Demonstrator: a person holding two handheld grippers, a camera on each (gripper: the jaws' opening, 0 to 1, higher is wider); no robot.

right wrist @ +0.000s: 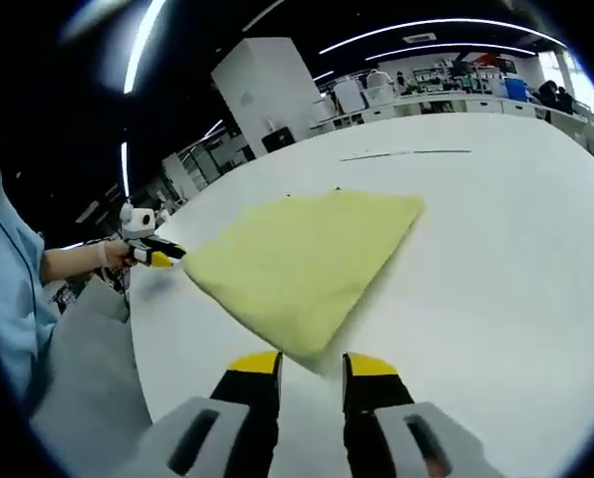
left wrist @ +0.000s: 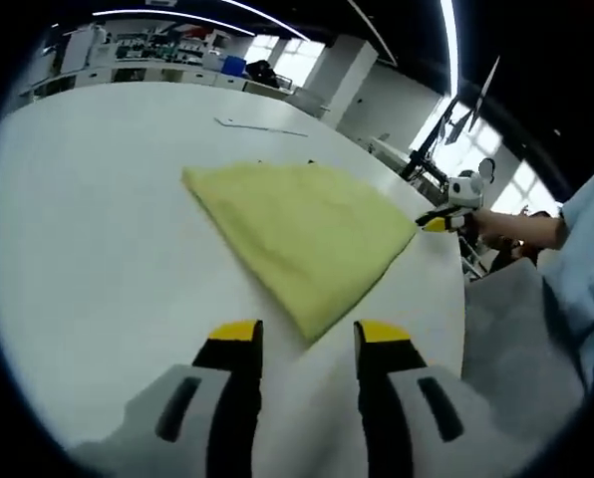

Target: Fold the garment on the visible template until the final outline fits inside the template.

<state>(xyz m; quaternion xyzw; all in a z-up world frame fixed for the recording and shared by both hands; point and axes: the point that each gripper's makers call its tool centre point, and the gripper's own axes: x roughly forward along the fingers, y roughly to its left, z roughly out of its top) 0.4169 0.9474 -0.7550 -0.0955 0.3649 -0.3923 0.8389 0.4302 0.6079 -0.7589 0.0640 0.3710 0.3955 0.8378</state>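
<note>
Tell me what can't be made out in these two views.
- Template outline: thin dark marks beyond the yellow garment in both views, too faint to trace.
- Garment's underside and fold layers: hidden by its top surface.
- Right tool in the left gripper view: too small to judge its jaws.
- Background shelves: blurred.

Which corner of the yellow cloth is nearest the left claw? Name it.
The corner pointing between the left claw tips; the others lie farther off, one by the right claw.
</note>
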